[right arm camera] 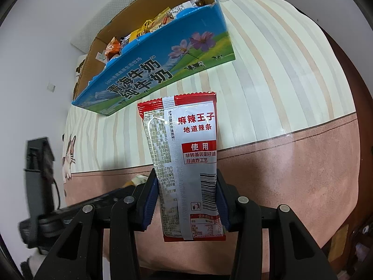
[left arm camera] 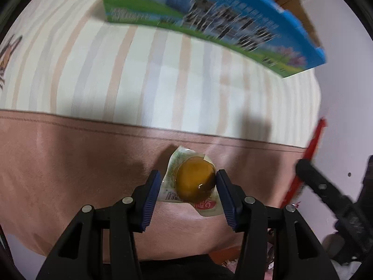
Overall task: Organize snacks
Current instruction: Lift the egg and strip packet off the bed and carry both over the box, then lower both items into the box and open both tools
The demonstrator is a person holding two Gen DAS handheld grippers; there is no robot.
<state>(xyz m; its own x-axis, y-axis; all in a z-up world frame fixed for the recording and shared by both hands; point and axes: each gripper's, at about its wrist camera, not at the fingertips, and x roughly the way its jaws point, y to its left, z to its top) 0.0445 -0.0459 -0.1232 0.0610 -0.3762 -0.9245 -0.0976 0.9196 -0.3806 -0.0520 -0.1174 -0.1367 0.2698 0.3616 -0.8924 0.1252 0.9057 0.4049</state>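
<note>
My left gripper [left arm camera: 188,183] is shut on a small jelly cup [left arm camera: 195,180] with amber filling and a printed foil lid, held just above the pink band of the tablecloth. Held upright, a red and silver spicy-strip packet [right arm camera: 186,140] has my right gripper [right arm camera: 186,189] shut on its lower half. That packet's red edge [left arm camera: 311,154] shows at the right of the left wrist view. Beyond both stands an open blue milk carton box [right arm camera: 163,70] with several snack packets [right arm camera: 149,30] inside; the same box [left arm camera: 209,18] looks blurred in the left wrist view.
A tablecloth with cream stripes [left arm camera: 163,77] and a pink border [right arm camera: 291,163] covers the table. It has a cat print [right arm camera: 68,158] at the left. A white wall [right arm camera: 35,46] stands behind the box. The dark table rim [right arm camera: 354,88] curves at the right.
</note>
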